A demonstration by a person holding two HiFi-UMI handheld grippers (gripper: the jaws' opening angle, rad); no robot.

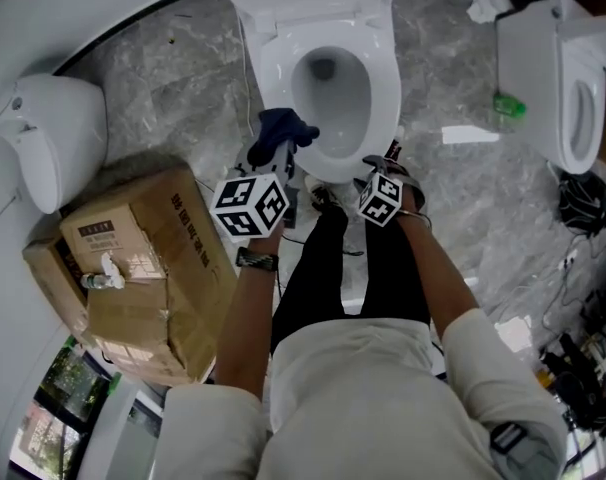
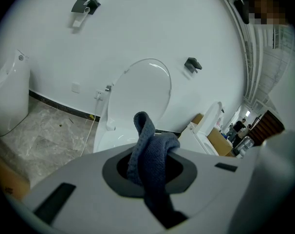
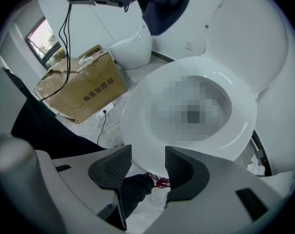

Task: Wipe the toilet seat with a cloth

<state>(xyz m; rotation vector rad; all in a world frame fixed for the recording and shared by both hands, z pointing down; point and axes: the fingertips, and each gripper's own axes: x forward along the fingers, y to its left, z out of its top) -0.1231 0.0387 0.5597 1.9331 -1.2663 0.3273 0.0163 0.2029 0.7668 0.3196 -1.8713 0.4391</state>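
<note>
The left gripper (image 1: 270, 158) is clamped on a dark blue, coarse-woven cloth (image 1: 286, 128). The cloth is bunched into a loop and sticks lengthwise out of the jaws toward the bowl, at the toilet seat's (image 1: 385, 98) front-left rim. The right gripper (image 3: 147, 165) holds nothing, its jaws partly apart by the seat's front.

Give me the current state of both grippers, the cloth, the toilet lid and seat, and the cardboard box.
left gripper, shut on the cloth
right gripper, open, nothing held between its jaws
cloth, bunched, hanging from the left gripper over the seat's front edge
toilet lid, raised
toilet seat, down on the bowl
cardboard box, closed, on the floor
</note>
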